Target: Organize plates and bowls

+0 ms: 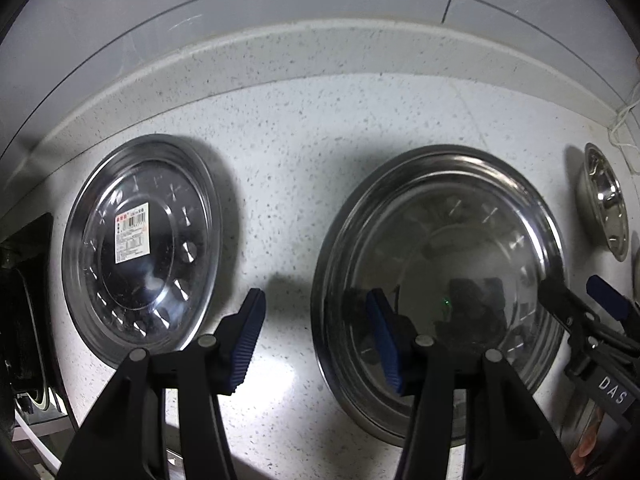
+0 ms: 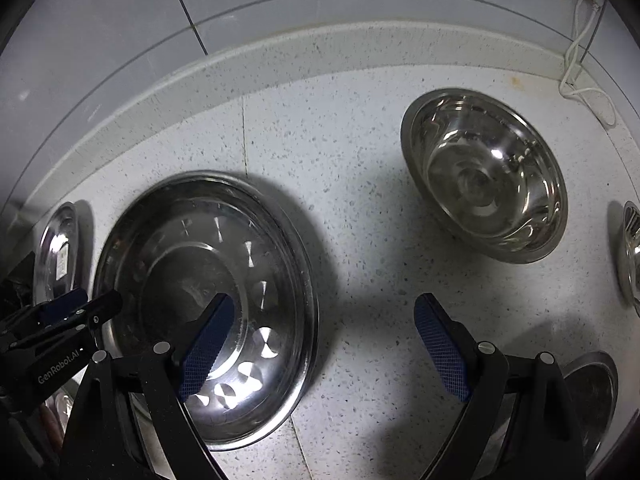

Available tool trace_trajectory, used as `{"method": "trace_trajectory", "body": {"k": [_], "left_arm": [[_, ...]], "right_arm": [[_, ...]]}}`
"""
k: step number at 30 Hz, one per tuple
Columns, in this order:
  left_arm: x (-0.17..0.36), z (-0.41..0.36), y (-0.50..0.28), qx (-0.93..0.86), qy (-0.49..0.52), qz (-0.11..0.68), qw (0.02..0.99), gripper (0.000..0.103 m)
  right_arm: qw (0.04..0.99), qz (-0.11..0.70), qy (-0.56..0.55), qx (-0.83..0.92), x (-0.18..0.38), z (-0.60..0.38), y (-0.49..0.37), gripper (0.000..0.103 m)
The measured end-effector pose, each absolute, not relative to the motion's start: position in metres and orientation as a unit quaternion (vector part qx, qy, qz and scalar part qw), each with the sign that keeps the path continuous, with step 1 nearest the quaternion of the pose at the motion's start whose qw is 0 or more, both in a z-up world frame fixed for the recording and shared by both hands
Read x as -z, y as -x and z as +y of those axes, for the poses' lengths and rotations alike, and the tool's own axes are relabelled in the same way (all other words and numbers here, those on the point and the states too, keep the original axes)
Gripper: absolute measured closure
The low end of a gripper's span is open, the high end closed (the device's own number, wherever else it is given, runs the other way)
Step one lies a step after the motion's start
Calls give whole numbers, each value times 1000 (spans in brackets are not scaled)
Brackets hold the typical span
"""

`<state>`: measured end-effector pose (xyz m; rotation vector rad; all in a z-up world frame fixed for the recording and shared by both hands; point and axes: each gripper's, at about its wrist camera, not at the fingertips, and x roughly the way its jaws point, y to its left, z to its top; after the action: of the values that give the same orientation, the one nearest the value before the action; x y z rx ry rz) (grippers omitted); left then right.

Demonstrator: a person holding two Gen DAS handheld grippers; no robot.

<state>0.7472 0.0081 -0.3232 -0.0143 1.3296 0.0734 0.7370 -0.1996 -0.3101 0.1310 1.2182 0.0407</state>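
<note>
A steel plate with a price sticker (image 1: 140,244) lies on the speckled counter at the left. A larger steel plate (image 1: 440,280) lies to its right; it also shows in the right wrist view (image 2: 208,304). My left gripper (image 1: 316,344) is open and empty, its fingers straddling the big plate's left rim. My right gripper (image 2: 324,348) is open and empty, its left finger over the big plate's right side. A steel bowl (image 2: 484,176) sits upright at the back right. The right gripper (image 1: 580,296) shows at the big plate's right edge.
A second bowl (image 2: 632,256) shows at the right edge, another steel dish (image 2: 592,396) at the bottom right. A white cable (image 2: 580,52) lies by the tiled wall (image 2: 120,20). A raised counter backsplash runs along the back. A dark hob edge (image 1: 24,300) is at far left.
</note>
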Motion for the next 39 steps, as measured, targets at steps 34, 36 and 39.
{"method": "trace_trajectory", "body": {"k": [34, 36, 39], "left_arm": [[266, 170, -580, -125, 59, 576, 806, 90], [273, 179, -566, -133, 64, 579, 802, 90], [286, 195, -552, -142, 72, 588, 793, 90]], "right_arm": [[820, 545, 33, -171, 242, -28, -573, 93], [815, 549, 43, -181, 248, -15, -561, 93], [807, 557, 57, -188, 260, 0, -552, 93]]}}
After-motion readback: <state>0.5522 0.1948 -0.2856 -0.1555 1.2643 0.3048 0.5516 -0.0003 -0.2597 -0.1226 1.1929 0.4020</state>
